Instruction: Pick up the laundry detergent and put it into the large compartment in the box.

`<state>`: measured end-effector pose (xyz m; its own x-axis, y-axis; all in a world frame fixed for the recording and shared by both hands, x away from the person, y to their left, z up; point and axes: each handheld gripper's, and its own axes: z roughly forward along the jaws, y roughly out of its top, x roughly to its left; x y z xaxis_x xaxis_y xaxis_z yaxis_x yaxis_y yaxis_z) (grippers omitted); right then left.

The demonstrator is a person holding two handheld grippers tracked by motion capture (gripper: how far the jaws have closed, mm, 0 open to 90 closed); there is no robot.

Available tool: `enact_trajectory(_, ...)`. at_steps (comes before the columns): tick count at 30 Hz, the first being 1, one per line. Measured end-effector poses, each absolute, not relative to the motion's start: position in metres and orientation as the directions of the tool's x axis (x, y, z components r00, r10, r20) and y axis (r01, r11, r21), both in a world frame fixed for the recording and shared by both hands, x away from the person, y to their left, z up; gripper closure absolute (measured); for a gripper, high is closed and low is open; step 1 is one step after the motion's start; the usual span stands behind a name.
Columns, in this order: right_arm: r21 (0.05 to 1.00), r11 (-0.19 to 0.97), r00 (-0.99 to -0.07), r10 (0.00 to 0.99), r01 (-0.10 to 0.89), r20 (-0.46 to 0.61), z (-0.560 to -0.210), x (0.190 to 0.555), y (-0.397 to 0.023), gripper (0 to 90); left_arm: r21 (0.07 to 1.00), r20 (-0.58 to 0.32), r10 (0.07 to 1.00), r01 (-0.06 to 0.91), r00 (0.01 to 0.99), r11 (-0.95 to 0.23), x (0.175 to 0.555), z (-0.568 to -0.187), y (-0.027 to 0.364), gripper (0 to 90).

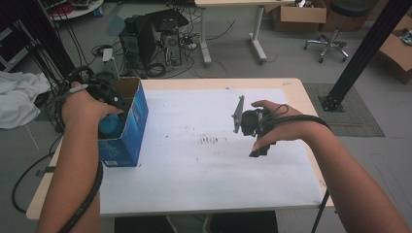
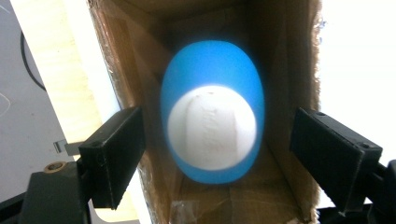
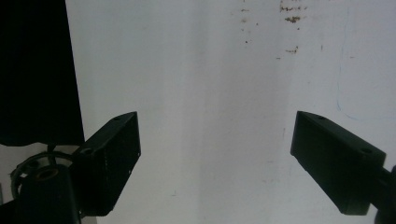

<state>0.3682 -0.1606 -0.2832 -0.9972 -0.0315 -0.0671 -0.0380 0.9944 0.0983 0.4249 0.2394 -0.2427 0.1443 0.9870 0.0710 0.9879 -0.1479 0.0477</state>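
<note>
While its jaws gape wide, the left hand-held gripper (image 2: 217, 158) faces a blue cup (image 2: 212, 112).

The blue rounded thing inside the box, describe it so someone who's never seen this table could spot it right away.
Start at the white-covered table and find the blue cardboard box standing open at its left edge, beside the left gripper. Inside sits the blue object, egg-shaped with a white face. Nothing else there is smooth, rounded and bright blue against the brown cardboard walls.

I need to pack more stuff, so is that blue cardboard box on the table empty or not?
Not empty: the box is open-topped, and a blue, white-ended object sits inside it.
</note>
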Motion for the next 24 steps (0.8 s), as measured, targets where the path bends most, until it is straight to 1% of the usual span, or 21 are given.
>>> enact_trajectory(10, 0.090, 0.996, -0.998, -0.020, -0.026, -0.064, -0.282, 0.368, -0.163, 15.9, 0.044, 0.071, 0.979, 0.980, 0.193, -0.196, 0.423, -0.221, 0.234, 15.5)
enact_trajectory(14, 0.092, 0.995, -0.998, -0.026, -0.032, -0.066, -0.282, 0.366, -0.162, 15.9, 0.049, 0.094, 0.972, 0.974, 0.214, -0.220, 0.421, -0.212, 0.229, 11.9)
enact_trajectory(19, 0.092, 0.995, -0.997, -0.031, -0.038, -0.067, -0.280, 0.366, -0.161, 15.9, 0.047, 0.096, 0.967, 0.969, 0.237, -0.242, 0.418, -0.205, 0.225, 7.7)
enact_trajectory(24, 0.088, 0.996, -0.997, -0.029, -0.035, -0.068, -0.279, 0.366, -0.161, 15.9, 0.054, 0.101, 0.963, 0.965, 0.250, -0.256, 0.416, -0.201, 0.223, 7.0)
